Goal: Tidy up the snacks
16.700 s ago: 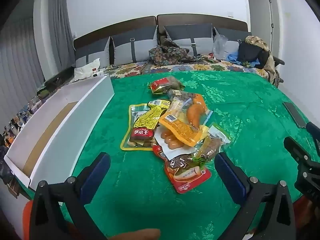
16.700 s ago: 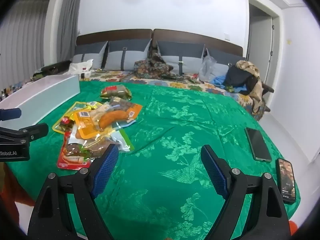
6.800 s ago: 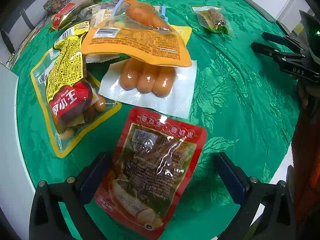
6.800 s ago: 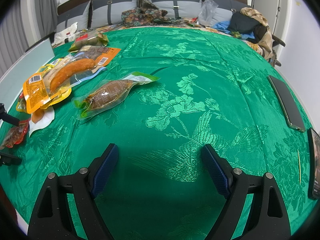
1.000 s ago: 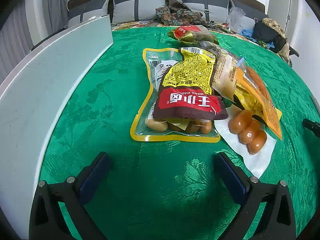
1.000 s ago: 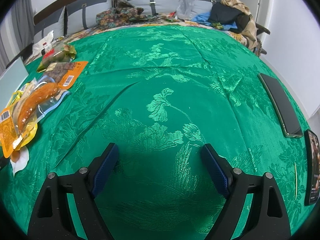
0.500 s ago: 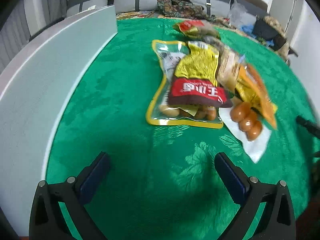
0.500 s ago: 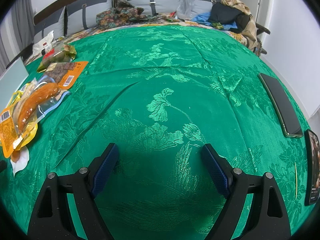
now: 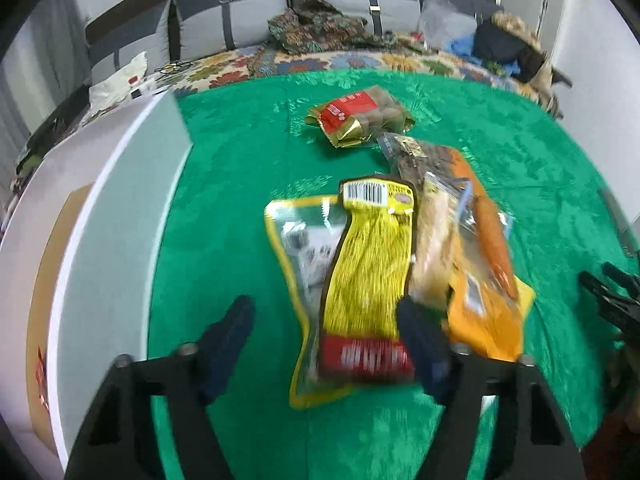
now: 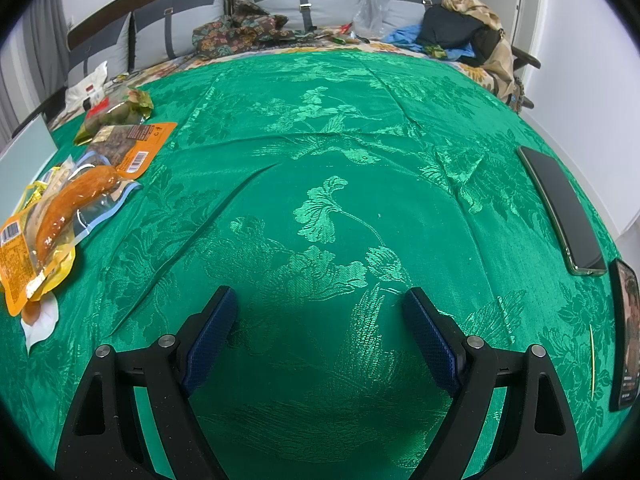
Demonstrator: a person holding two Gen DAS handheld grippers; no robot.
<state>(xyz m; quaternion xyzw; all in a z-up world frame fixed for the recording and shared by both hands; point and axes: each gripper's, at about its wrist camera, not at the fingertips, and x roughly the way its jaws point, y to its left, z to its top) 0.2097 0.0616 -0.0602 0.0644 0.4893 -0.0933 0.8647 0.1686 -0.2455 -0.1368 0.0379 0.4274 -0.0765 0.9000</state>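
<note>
snack pile sits toward the left edge of the green cloth (image 10: 340, 152), packets overlapping. nearest the left gripper (image 9: 326, 330): a yellow-and-red sausage packet (image 9: 368, 280) lying on top of a clear yellow-bordered pouch (image 9: 298, 248), the pair framed between the gripper's two blue-padded fingers (image 9: 228, 332), which are spread wide; contact with the packet cannot be told, frame is motion-blurred. just right of it, touching and overlapping, an orange packet (image 9: 484, 304) with a long orange sausage in a clear pouch (image 9: 494, 236) on top; in the right wrist view the same sausage pouch (image 10: 72, 196) lies across the orange packet (image 10: 20, 268), with a bit of white-backed pack (image 10: 38, 320) poking out below. farther back, a dark jerky-like packet with an orange border (image 10: 128, 140), and beyond it, apart from the pile, a red-and-gold bag (image 9: 356, 120) by itself. a long white box (image 9: 100, 216) with a brown cardboard floor runs along the cloth's left edge, beside the pile but not touching it. right gripper (image 10: 320, 332) hangs over bare cloth at the near middle, well apart from the snacks, fingers spread, nothing between them; it also shows at the right edge of the left view (image 9: 612, 300). two phones (image 10: 560, 208) lie at the cloth's right edge. behind, a floral-covered bed (image 9: 320, 62) with grey cushions and heaped clothes.
</note>
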